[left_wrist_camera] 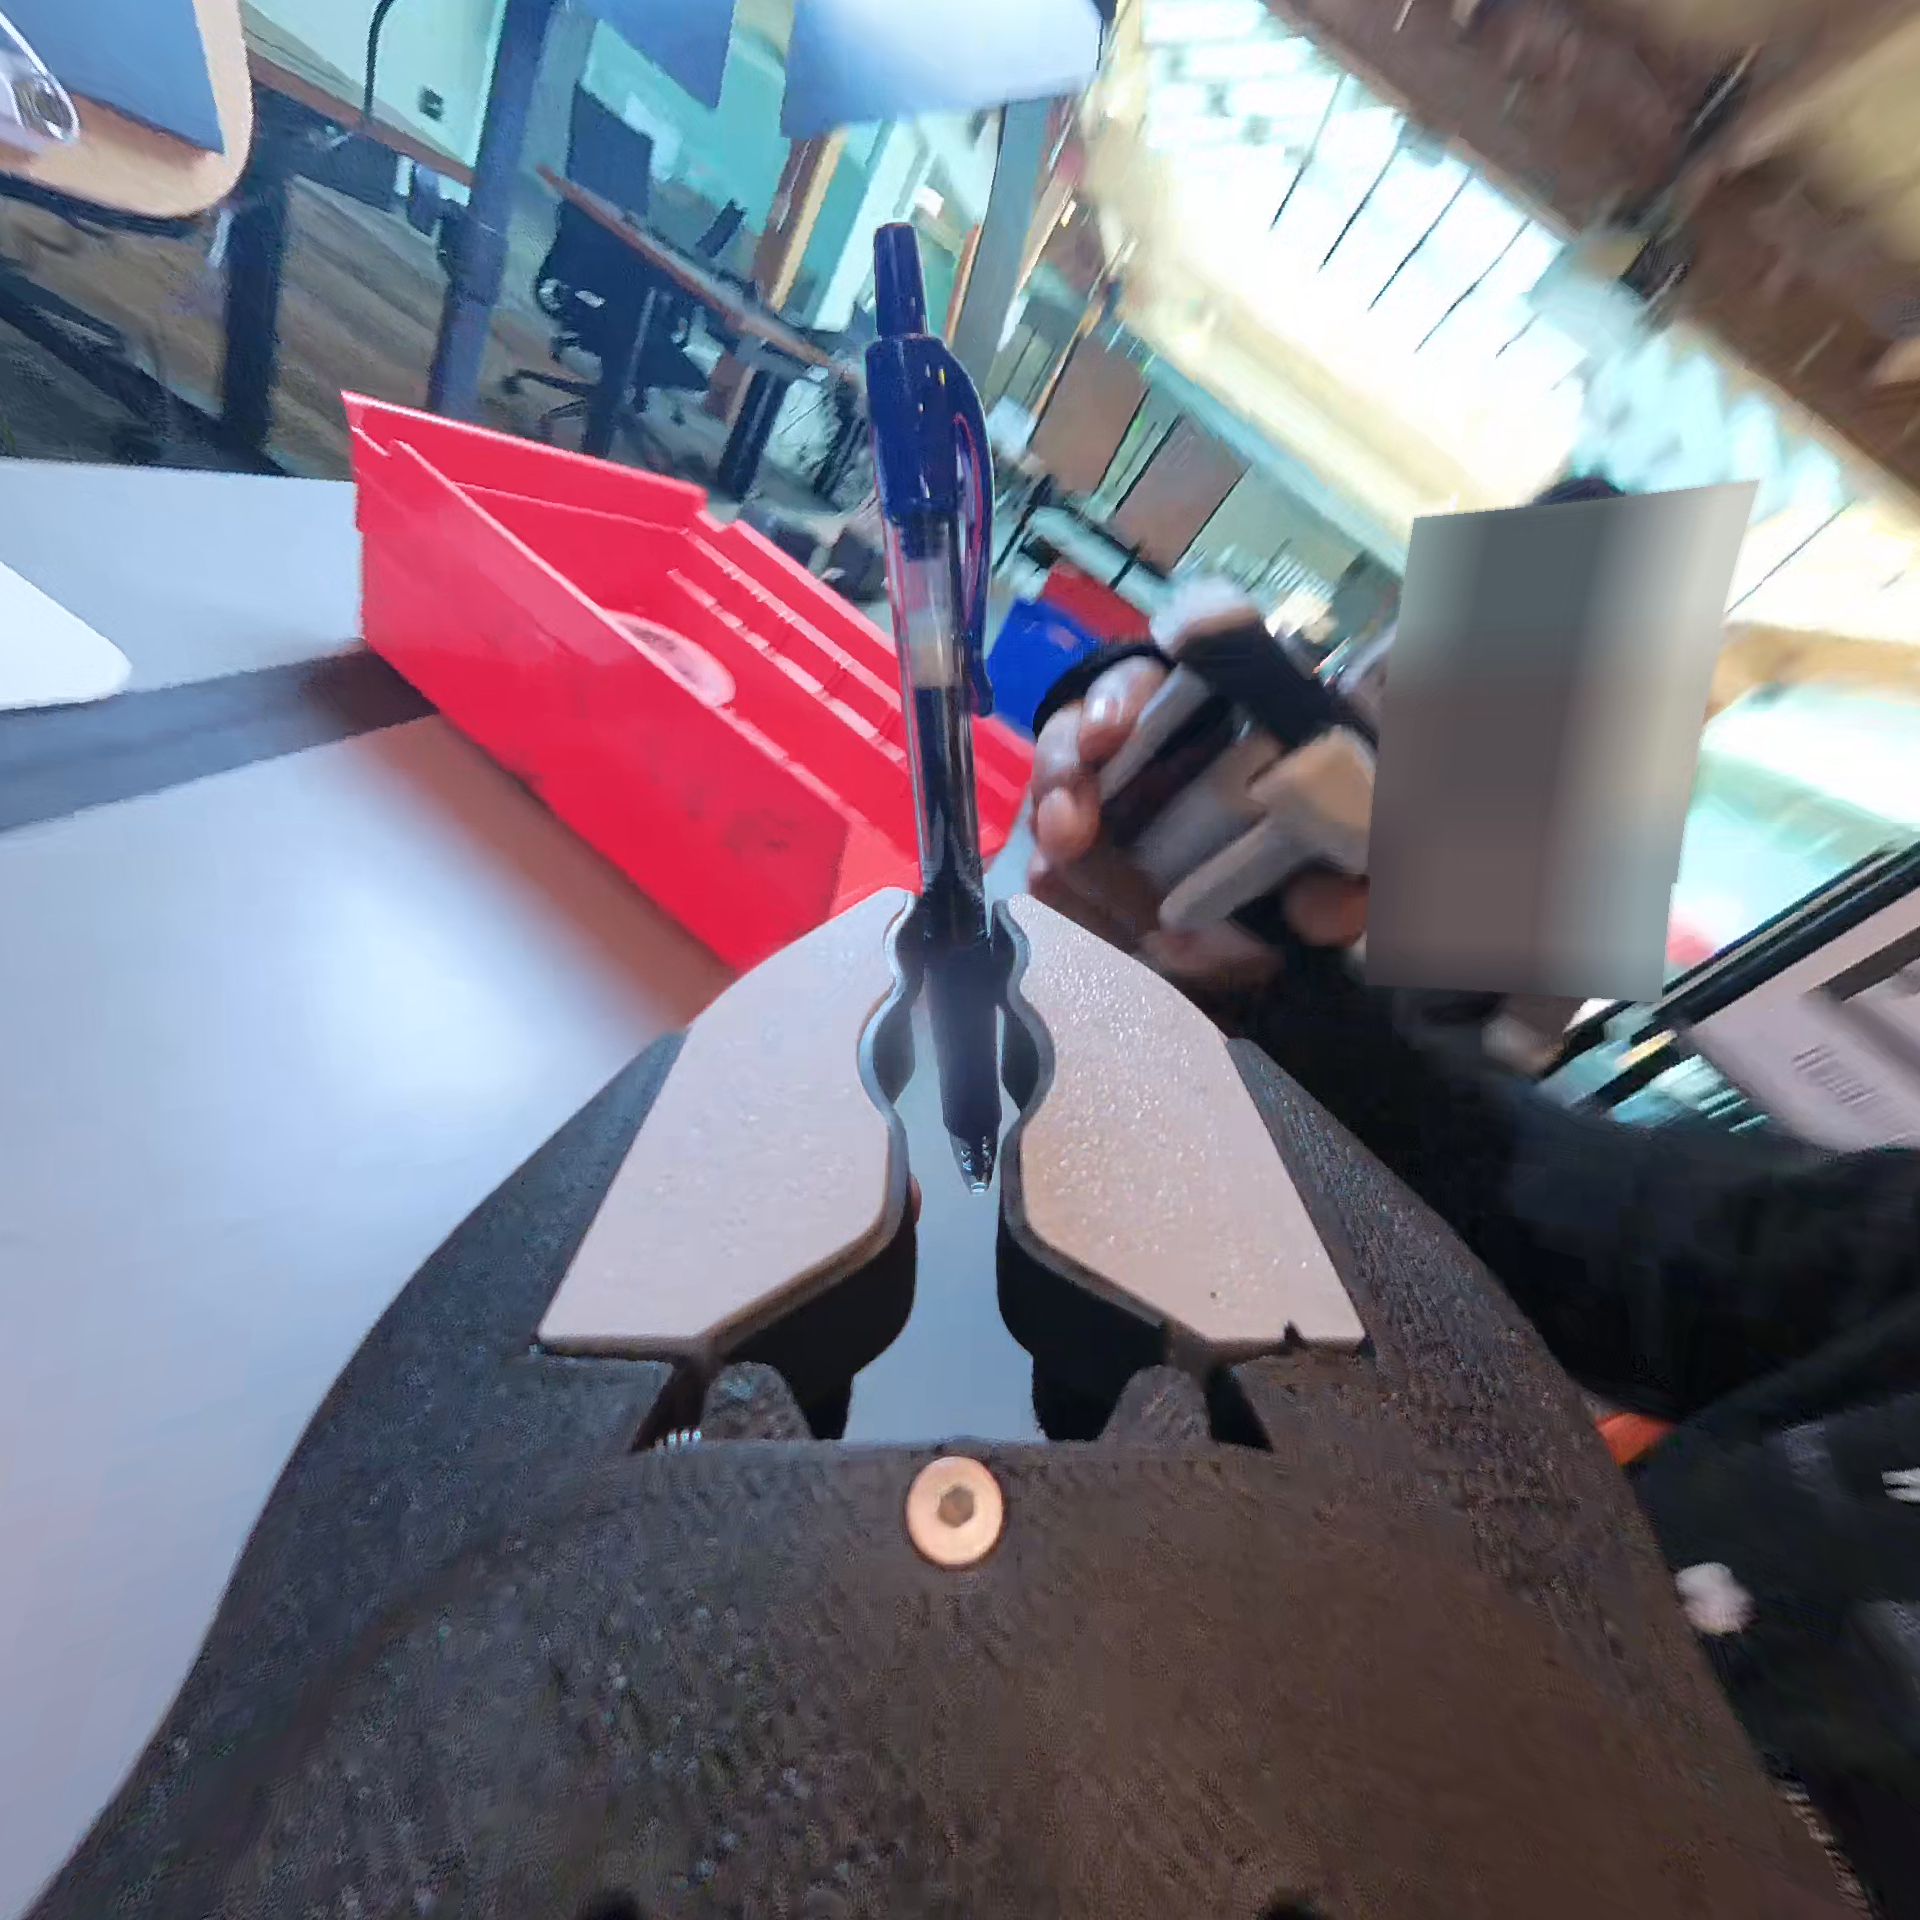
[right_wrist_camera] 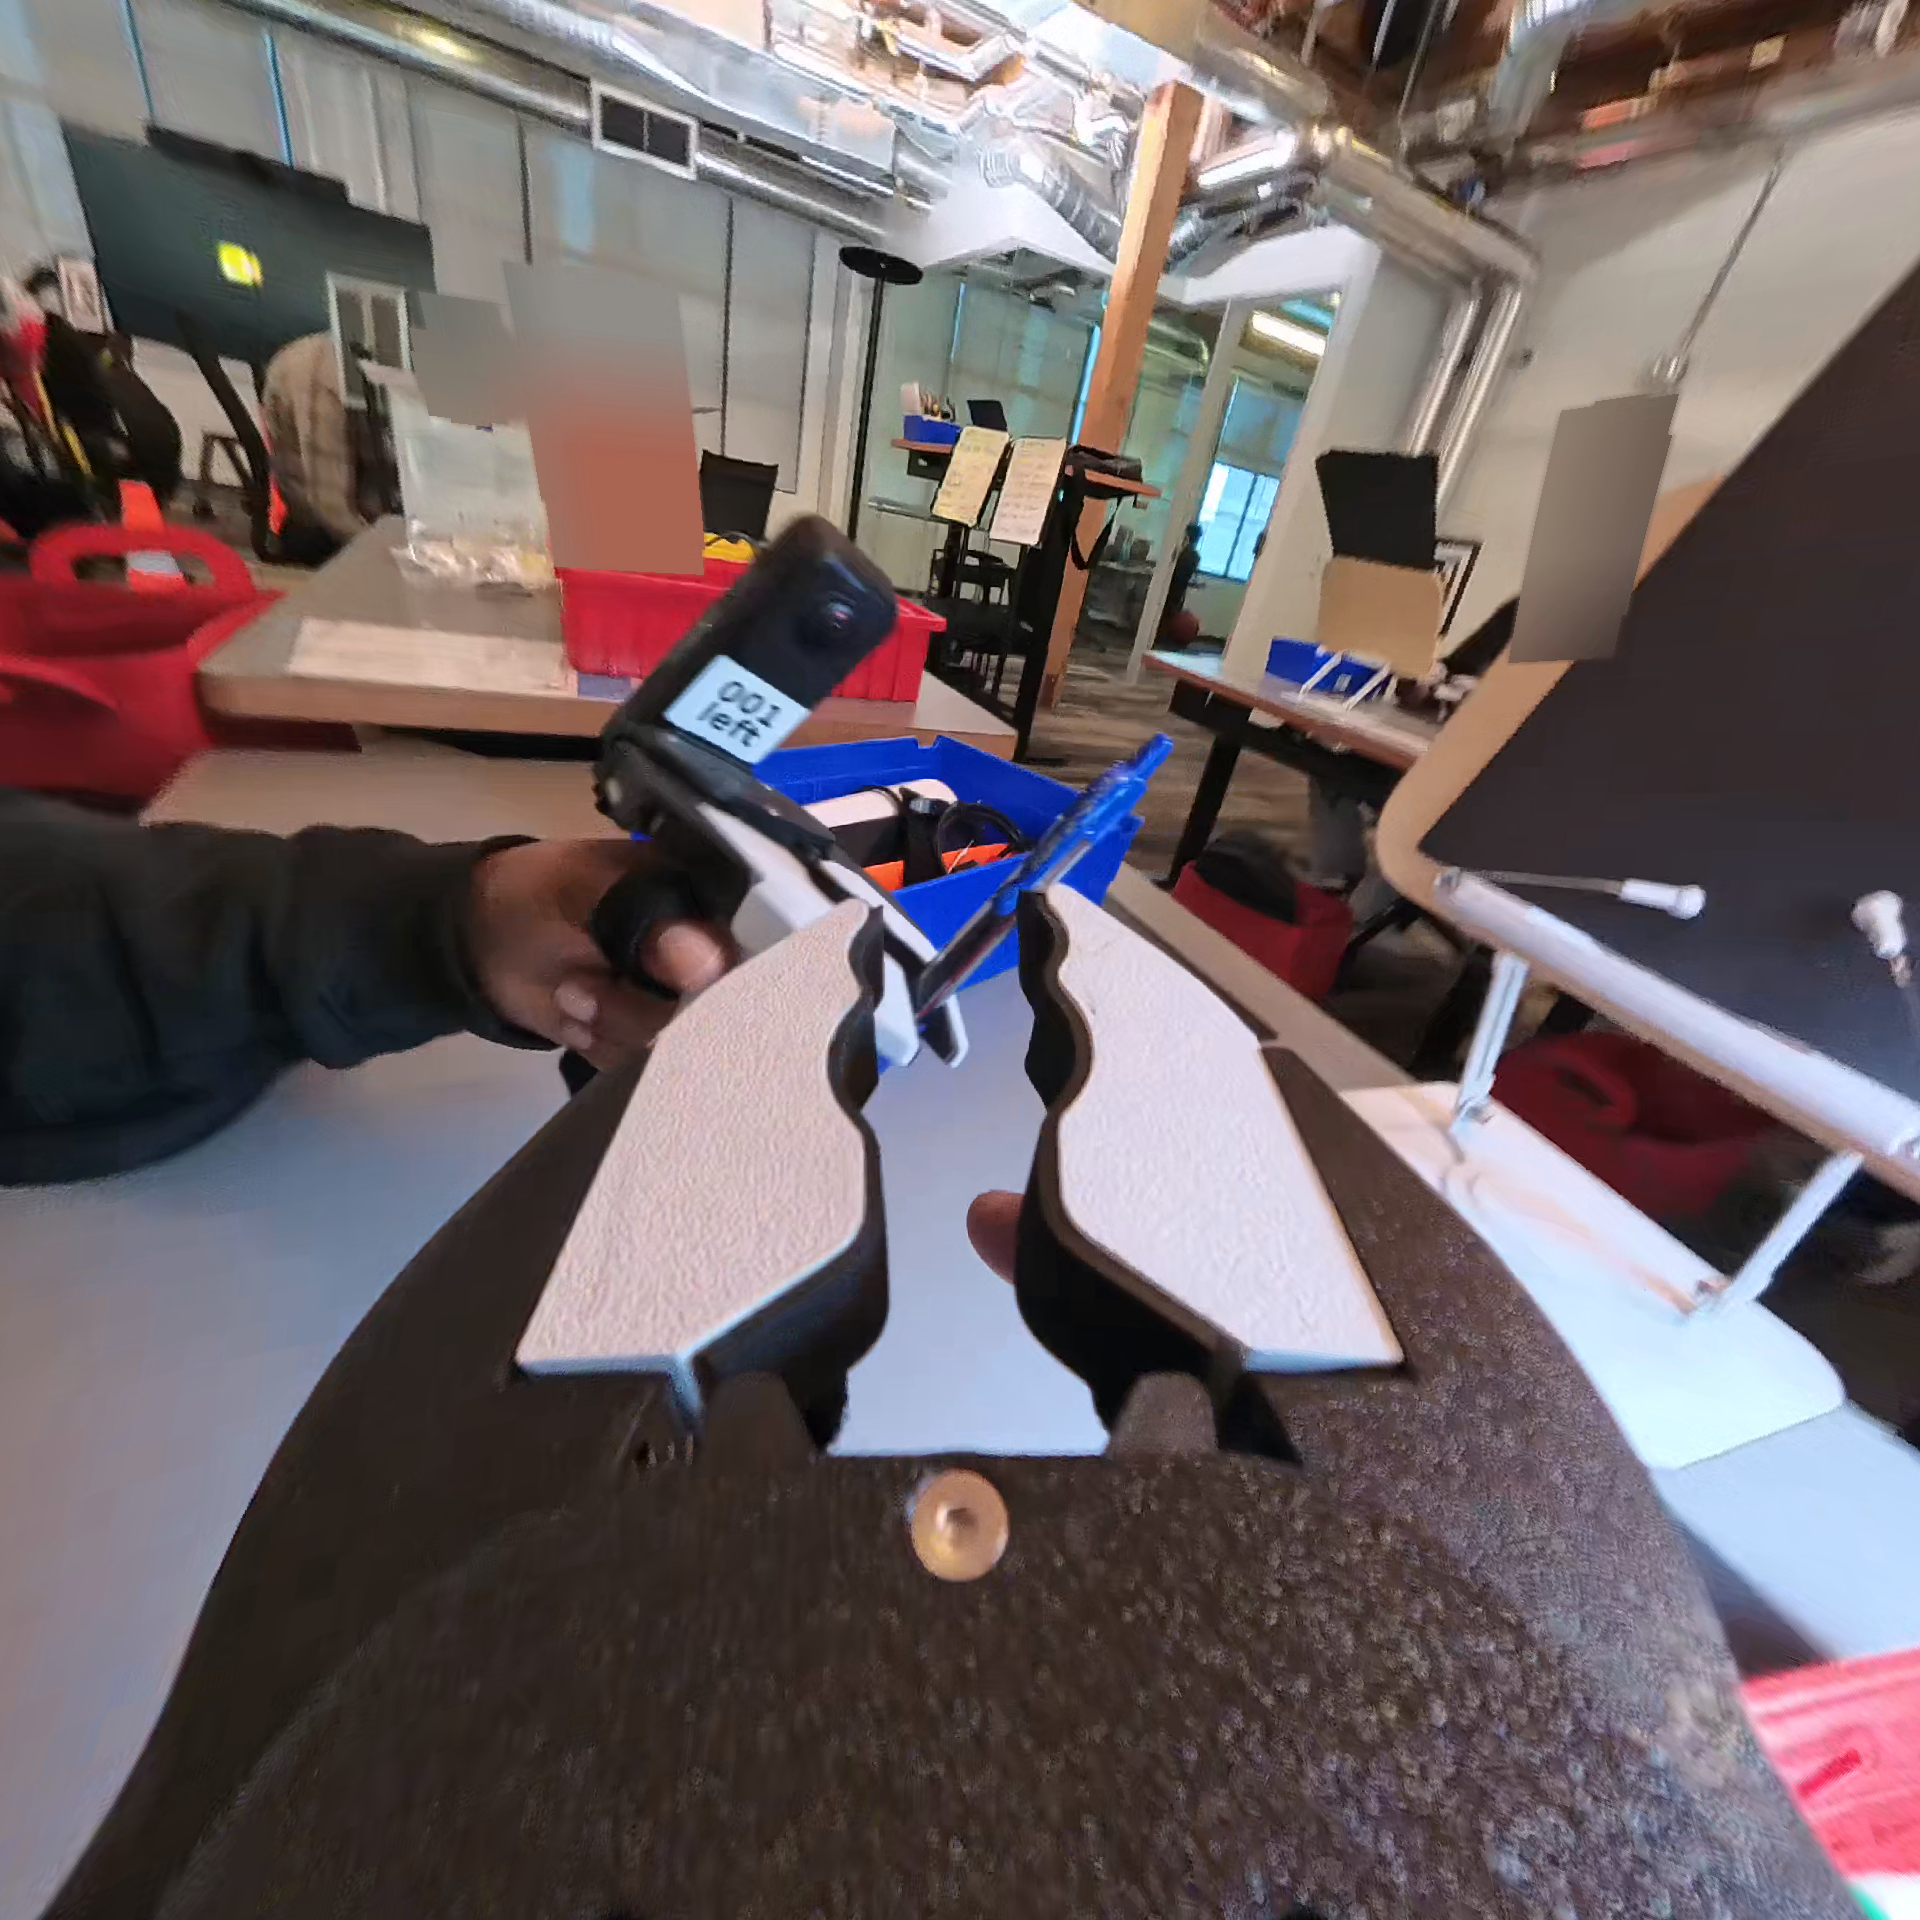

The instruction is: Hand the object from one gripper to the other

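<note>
The left gripper (left_wrist_camera: 954, 940) is clamped on a blue pen (left_wrist_camera: 932, 582), its pale fingers (left_wrist_camera: 790, 1122) pinching the dark grip section low on the barrel, so that the writing tip hangs back between the jaws toward the camera and the clip and push-button end stands out forward, well clear of the fingertips; the pen's long axis runs nearly in line with the fingers, tilted only slightly; the right gripper (right_wrist_camera: 951, 914) has its jaws parted with nothing between them but bare table (right_wrist_camera: 208, 1299) seen through the gap; in the right wrist view the pen (right_wrist_camera: 1049, 862) shows just beyond those fingertips, slanting up to the right, its free end near the right-hand finger (right_wrist_camera: 1174, 1122) and its lower end lost in the left gripper (right_wrist_camera: 930, 1023), which a hand (right_wrist_camera: 582, 956) holds in from the left; whether the pen already lies inside the open gap or just ahead of it cannot be told from these views (the wide lens flattens depth); the handover looks not yet made, since only one gripper bears the pen; the coming move would seem to turn on the free upper barrel, which is the length open to the right gripper, crossing its gap at a slant; a red bin (left_wrist_camera: 623, 665) sits on the table behind the pen, and a blue bin (right_wrist_camera: 935, 821) beyond the left gripper
</note>
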Tool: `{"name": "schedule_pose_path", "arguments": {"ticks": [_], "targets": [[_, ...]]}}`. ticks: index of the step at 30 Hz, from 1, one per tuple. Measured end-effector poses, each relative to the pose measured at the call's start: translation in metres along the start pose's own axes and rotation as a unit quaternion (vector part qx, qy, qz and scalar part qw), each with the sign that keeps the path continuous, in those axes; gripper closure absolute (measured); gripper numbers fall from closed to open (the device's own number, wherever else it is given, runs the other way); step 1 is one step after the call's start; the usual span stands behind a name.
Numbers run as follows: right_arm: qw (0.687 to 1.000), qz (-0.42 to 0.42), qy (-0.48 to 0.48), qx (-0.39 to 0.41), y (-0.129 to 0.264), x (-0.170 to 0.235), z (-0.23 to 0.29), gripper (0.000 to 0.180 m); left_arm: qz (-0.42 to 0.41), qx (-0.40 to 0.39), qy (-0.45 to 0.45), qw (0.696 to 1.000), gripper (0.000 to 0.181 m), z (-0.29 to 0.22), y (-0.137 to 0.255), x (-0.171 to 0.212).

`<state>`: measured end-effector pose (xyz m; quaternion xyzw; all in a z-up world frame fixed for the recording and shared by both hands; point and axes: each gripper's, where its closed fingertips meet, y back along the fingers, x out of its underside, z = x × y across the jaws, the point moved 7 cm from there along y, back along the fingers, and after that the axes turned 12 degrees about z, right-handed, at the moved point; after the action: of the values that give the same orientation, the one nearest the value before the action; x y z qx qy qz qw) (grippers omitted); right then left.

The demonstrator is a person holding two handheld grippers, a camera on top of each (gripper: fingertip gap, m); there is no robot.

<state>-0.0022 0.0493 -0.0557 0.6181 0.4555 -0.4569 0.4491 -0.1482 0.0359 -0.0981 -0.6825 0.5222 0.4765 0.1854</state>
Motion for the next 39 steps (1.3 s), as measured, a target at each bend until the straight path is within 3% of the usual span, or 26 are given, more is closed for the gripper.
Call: {"name": "schedule_pose_path", "arguments": {"ticks": [6,11,13,18,22,26,29,34,39], "targets": [[0.992,0.053,-0.095,-0.065,-0.006,0.016,-0.01,0.141,0.095,-0.155,-0.208,0.961,0.169,-0.018,-0.013,0.009],[0.991,0.045,-0.103,-0.069,-0.005,0.016,-0.012,0.15,0.122,-0.225,-0.288,0.923,0.169,-0.021,-0.018,0.013],[0.992,0.046,-0.096,-0.062,-0.003,0.015,-0.012,0.164,0.125,-0.244,-0.303,0.913,0.169,-0.021,-0.019,0.014],[0.992,0.061,-0.087,-0.061,-0.003,0.015,-0.012,0.168,0.125,-0.287,-0.333,0.89,0.169,-0.019,-0.019,0.014],[0.996,0.058,-0.033,-0.06,-0.002,0.013,-0.005,0.169,0.125,-0.285,-0.342,0.887,0.169,-0.019,-0.018,0.015],[0.994,0.085,0.063,0.003,0.0,0.01,-0.001,0.169,0.115,-0.259,-0.322,0.903,0.152,-0.019,-0.008,0.008],[0.983,0.122,0.127,0.047,-0.002,0.012,0.0,0.169,0.092,-0.258,-0.342,0.899,0.151,-0.026,0.002,-0.001],[0.955,0.191,0.207,0.092,-0.015,0.027,0.006,0.169,0.057,-0.225,-0.346,0.909,0.159,-0.046,0.005,-0.008],[0.931,0.234,0.264,0.093,-0.027,0.036,0.02,0.169,0.097,-0.231,-0.384,0.889,0.166,-0.049,-0.004,0.002]]}}
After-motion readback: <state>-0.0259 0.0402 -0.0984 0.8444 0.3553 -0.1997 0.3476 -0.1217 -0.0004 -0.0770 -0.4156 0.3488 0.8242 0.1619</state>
